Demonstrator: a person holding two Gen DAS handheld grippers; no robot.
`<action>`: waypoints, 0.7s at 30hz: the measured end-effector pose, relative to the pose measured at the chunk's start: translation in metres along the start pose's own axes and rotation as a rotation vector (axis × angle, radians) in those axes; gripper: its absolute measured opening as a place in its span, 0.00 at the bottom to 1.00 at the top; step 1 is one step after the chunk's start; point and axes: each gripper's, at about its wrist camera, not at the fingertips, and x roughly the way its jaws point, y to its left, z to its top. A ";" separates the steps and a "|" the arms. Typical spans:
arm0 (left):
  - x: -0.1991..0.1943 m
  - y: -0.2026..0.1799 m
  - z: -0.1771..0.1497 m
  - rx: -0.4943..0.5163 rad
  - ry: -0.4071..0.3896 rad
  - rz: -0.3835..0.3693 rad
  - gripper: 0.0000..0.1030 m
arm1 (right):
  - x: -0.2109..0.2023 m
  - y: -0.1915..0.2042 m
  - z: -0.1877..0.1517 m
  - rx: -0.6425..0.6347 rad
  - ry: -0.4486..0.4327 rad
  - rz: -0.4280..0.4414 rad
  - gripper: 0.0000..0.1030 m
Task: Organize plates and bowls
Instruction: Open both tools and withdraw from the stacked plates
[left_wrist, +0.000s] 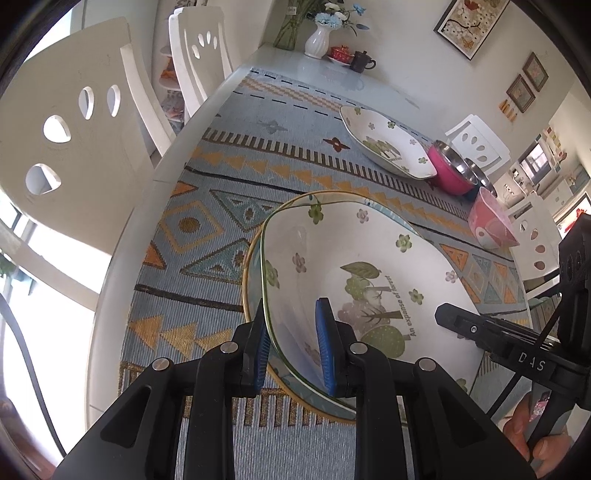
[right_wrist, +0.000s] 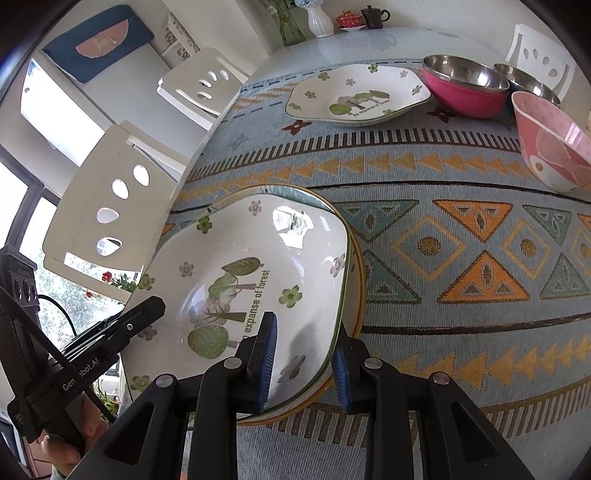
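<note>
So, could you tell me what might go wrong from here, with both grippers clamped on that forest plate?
1. The left gripper and right gripper each pinch only the glossy rim of the forest plate; it could slip out.
2. It sits tilted over a gold-rimmed plate; lowering it unevenly could chip either one.
3. Uneven movement of the two grippers could twist the plate.

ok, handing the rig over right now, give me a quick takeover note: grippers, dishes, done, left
Left gripper: jaws shut on one side rim of the near forest plate.
Right gripper: jaws shut on the opposite rim of the same plate.
That plate sits over a gold-rimmed plate at the near table edge; whether it rests fully on it is unclear.
Far side: a second forest plate, magenta steel bowl, another steel bowl, pink patterned bowl, all separate.
Done: near plates paired. Left: release, stack the far plate, nest the bowls.
</note>
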 end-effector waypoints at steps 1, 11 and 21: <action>-0.001 0.001 0.000 0.002 -0.001 0.009 0.19 | 0.001 0.001 0.000 -0.003 0.005 -0.005 0.27; -0.019 0.014 0.002 -0.017 -0.009 -0.002 0.20 | -0.011 0.000 0.002 -0.001 0.031 -0.047 0.27; -0.021 -0.011 -0.026 0.019 0.057 -0.033 0.20 | -0.034 0.000 -0.023 0.002 0.090 0.018 0.27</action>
